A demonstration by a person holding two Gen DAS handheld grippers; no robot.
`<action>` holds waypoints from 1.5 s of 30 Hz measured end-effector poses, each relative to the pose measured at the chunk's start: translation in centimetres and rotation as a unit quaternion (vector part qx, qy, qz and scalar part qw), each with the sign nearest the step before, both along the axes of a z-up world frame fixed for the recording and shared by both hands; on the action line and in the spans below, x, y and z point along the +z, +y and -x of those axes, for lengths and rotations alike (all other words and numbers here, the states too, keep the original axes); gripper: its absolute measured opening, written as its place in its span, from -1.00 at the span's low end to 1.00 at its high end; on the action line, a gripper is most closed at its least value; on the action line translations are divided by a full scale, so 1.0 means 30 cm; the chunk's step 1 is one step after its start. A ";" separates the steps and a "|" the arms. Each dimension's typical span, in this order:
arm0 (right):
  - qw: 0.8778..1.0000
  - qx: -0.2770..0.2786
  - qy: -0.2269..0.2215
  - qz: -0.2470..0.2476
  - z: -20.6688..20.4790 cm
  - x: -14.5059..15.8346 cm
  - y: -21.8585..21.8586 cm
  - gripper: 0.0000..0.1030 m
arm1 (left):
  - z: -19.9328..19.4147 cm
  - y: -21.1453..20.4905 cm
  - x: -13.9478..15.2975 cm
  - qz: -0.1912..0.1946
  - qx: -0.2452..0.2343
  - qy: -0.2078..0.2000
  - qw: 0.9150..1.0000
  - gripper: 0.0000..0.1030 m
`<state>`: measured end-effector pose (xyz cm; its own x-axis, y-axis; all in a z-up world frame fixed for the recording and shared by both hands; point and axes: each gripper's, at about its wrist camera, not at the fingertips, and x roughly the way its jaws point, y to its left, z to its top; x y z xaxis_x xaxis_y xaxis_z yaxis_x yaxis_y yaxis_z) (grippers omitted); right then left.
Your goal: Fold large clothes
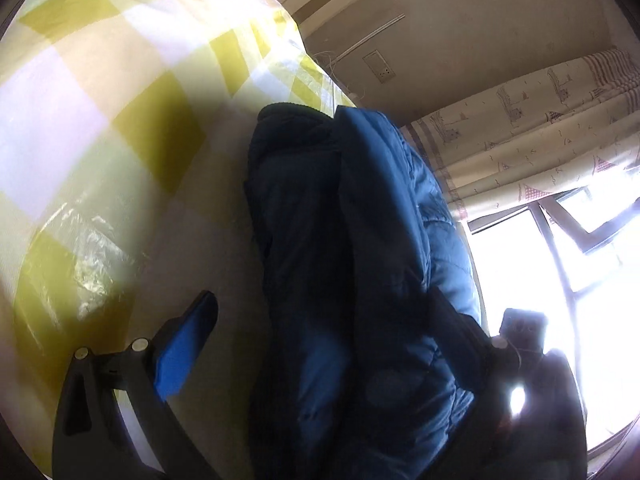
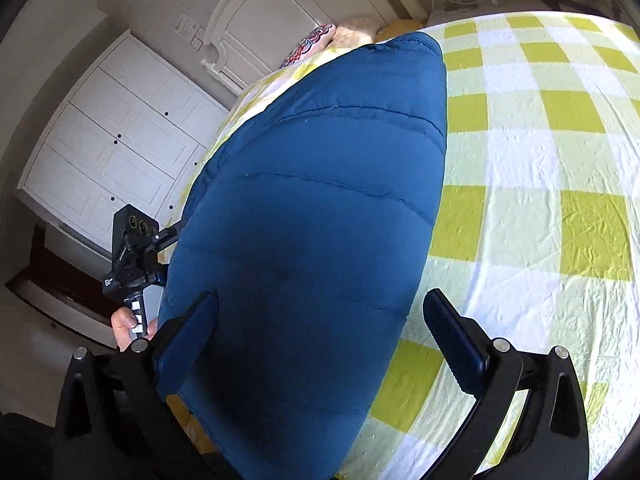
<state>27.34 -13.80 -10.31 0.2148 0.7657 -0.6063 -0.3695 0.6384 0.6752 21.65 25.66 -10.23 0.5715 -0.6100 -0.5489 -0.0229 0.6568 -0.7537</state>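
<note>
Thickly quilted blue jacket (image 2: 312, 216) on checked bedsheet (image 2: 540, 160)

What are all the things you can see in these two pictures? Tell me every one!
puffy jacket: one, dark blue, lying on the bed, between the tips of both tongs
bedsheet: one, yellow and white checks, under the jacket
headboard: one, white, at the far end of the bed
pillows: a few, one patterned, by the headboard
wardrobe: one, white, left of the bed in the right wrist view
curtain: one, cream with small drawings, by the window
window: one, very bright, dark frame
wall socket: one, pale, on the wall
left tongs: one, black with blue pads, jacket bunched between them
right tongs: one, black with blue pads, wide open over the jacket
hand: one, holding the left tongs' handle
</note>
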 end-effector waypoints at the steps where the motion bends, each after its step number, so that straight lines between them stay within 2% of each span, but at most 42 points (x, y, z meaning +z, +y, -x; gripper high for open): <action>1: 1.000 0.006 0.022 -0.014 -0.017 -0.022 0.005 0.91 | 0.014 0.004 -0.007 0.009 0.001 -0.008 1.000 0.96; 5: 0.997 0.022 0.057 -0.054 -0.057 -0.067 0.036 0.91 | 0.033 -0.040 -0.006 -0.001 -0.022 -0.017 1.000 0.96; 8: 0.997 0.035 0.040 -0.056 -0.059 -0.063 0.052 0.91 | 0.015 -0.073 -0.005 -0.012 -0.049 -0.019 0.999 0.96; 9: 0.997 0.037 0.030 -0.059 -0.055 -0.061 0.057 0.91 | 0.009 -0.076 -0.004 -0.012 -0.055 -0.023 0.998 0.89; 10: 0.997 0.036 0.015 -0.066 -0.043 -0.055 0.057 0.83 | 0.009 -0.078 -0.003 0.018 -0.072 -0.039 0.996 0.17; 11: 0.997 0.032 -0.010 -0.067 -0.024 -0.044 0.056 0.78 | 0.007 -0.076 -0.010 0.052 -0.072 -0.047 0.995 0.16; 13: 0.997 0.023 -0.049 -0.063 0.008 -0.029 0.057 0.64 | 0.021 -0.089 -0.010 0.037 -0.068 -0.064 0.995 0.06; 16: 0.994 0.008 -0.093 -0.057 0.041 -0.004 0.054 0.57 | 0.035 -0.106 0.008 0.044 -0.048 -0.086 0.994 -0.14; 19: 0.987 -0.015 -0.155 -0.049 0.028 0.071 0.036 0.53 | -0.005 -0.167 0.067 0.025 -0.043 -0.124 0.991 -0.19; 21: 0.979 -0.037 -0.190 -0.054 -0.010 0.136 -0.006 0.54 | -0.073 -0.210 0.119 0.037 -0.047 -0.151 0.987 -0.19; 24: 0.971 -0.066 -0.223 -0.052 -0.104 0.230 -0.085 0.53 | -0.226 -0.297 0.217 0.028 -0.067 -0.186 0.980 -0.19; 27: 0.968 -0.093 -0.230 -0.046 -0.250 0.267 -0.162 0.52 | -0.437 -0.401 0.253 0.020 -0.085 -0.192 0.978 -0.17; 29: 0.972 -0.109 -0.207 -0.031 -0.369 0.239 -0.217 0.52 | -0.602 -0.479 0.215 0.018 -0.090 -0.159 0.983 -0.16; 30: 0.976 -0.113 -0.188 -0.015 -0.436 0.207 -0.230 0.52 | -0.674 -0.509 0.178 0.005 -0.089 -0.142 0.986 -0.15; 32: 0.983 -0.134 -0.127 0.025 -0.564 0.096 -0.263 0.53 | -0.799 -0.571 0.068 -0.023 -0.087 -0.089 0.992 -0.14; 33: 0.985 -0.147 -0.089 0.029 -0.600 0.020 -0.301 0.64 | -0.829 -0.580 0.023 -0.001 -0.081 -0.084 0.993 0.04; 34: 0.984 -0.162 -0.073 -0.004 -0.599 -0.020 -0.360 0.67 | -0.839 -0.575 0.003 0.025 -0.071 -0.083 0.994 0.07; 35: 0.984 -0.166 -0.072 -0.004 -0.598 -0.020 -0.370 0.70 | -0.838 -0.571 0.003 0.031 -0.064 -0.081 0.994 0.07; 37: 0.980 -0.175 -0.093 0.035 -0.549 0.025 -0.365 0.87 | -0.810 -0.583 0.036 -0.010 -0.060 -0.089 0.994 0.16; 39: 0.975 -0.178 -0.116 0.059 -0.503 0.085 -0.364 0.87 | -0.766 -0.571 0.080 -0.051 -0.049 -0.097 0.993 0.26; 41: 0.967 -0.203 -0.139 0.068 -0.433 0.154 -0.385 0.87 | -0.685 -0.516 0.146 -0.083 0.000 -0.112 0.990 0.56; 43: 0.958 -0.223 -0.171 0.056 -0.334 0.224 -0.404 0.88 | -0.549 -0.461 0.246 -0.118 0.058 -0.152 0.980 0.87; 45: 0.944 -0.241 -0.218 0.057 -0.215 0.299 -0.406 0.90 | -0.382 -0.455 0.386 -0.162 0.101 -0.213 0.958 0.95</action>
